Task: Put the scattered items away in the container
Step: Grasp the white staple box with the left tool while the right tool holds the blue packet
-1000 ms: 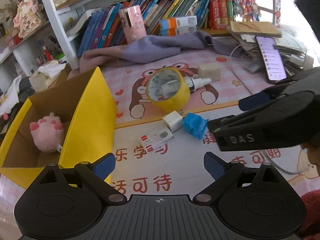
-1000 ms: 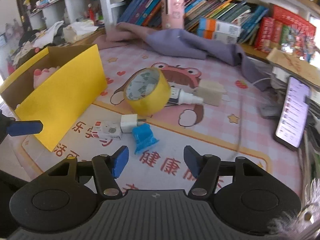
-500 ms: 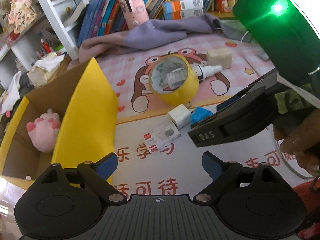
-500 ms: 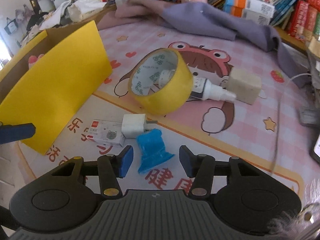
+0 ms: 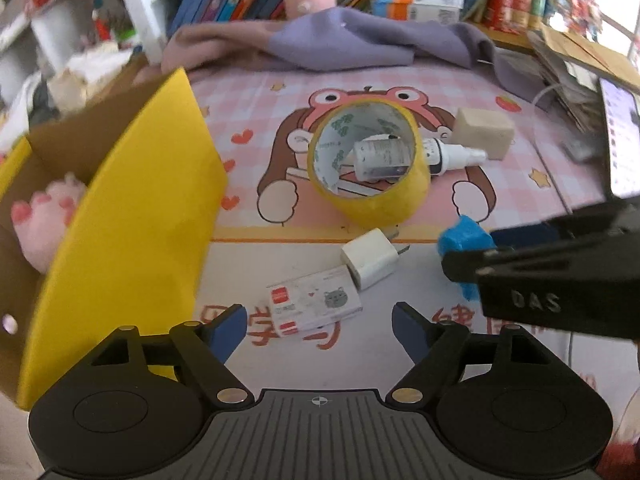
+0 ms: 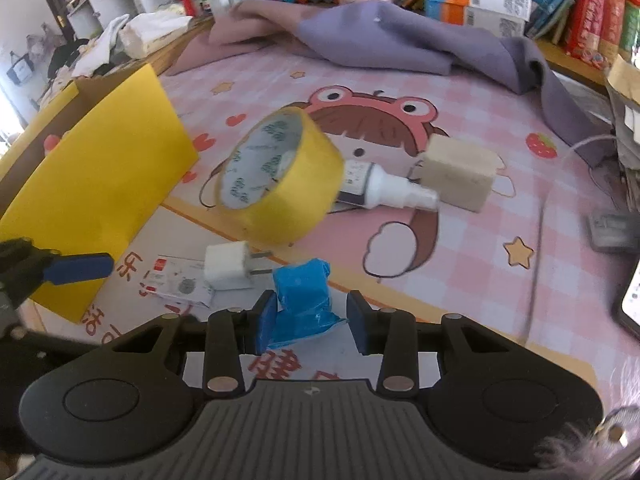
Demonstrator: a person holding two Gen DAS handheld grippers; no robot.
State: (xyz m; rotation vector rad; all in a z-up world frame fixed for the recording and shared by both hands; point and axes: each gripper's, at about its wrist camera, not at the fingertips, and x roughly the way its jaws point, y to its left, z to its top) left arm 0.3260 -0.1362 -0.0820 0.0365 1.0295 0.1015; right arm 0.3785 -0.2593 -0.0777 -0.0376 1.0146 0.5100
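Note:
A cardboard box with a yellow flap [image 5: 132, 240] stands at the left with a pink plush [image 5: 44, 216] inside. On the mat lie a yellow tape roll [image 5: 376, 204], a white spray bottle [image 5: 452, 156], a beige block [image 5: 484, 132], a white charger plug [image 5: 370, 262] and a small card box [image 5: 316, 306]. My left gripper [image 5: 318, 332] hovers over the card box, its jaws closing without touching it. My right gripper [image 6: 312, 320] is closing around a crumpled blue item [image 6: 302, 300]. The left pad touches it and a gap shows at the right pad.
A purple cloth [image 5: 360, 40] lies bunched at the back below a shelf of books. A lit phone [image 5: 620, 140] and a stack of papers sit at the right with a white cable. The left gripper's blue finger [image 6: 76, 270] reaches in near the yellow flap.
Both grippers have come down and closer to the items on the mat. The right jaws have narrowed around the blue item. The left jaws have narrowed a little over the card box.

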